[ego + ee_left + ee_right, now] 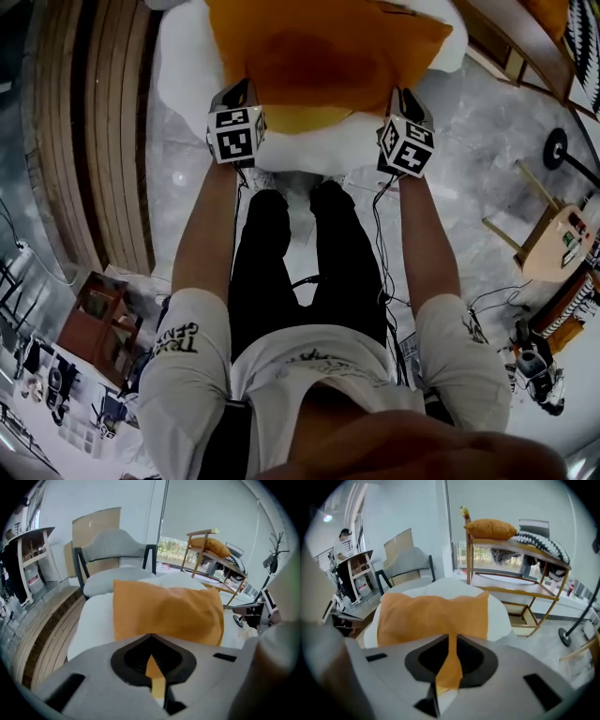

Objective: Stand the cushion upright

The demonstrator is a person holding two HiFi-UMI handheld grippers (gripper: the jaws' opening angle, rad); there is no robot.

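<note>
An orange cushion (319, 56) lies on a white padded seat (187, 66), its near edge raised toward me. My left gripper (242, 94) is shut on the cushion's near left corner, and in the left gripper view orange fabric (164, 611) runs down into the closed jaws of the left gripper (152, 663). My right gripper (405, 101) holds the near right corner. In the right gripper view a fold of the cushion (431, 616) sits pinched in the narrow gap of the right gripper (450, 656). The cushion's far edge rests on the seat (499, 616).
A slatted wooden platform (94, 141) runs along the left. A grey chair (112, 545) stands behind the seat. To the right are a wooden rack (511, 588) with another orange cushion (492, 528), a wooden stool (553, 239) and a black lamp base (555, 148). My legs stand against the seat's front.
</note>
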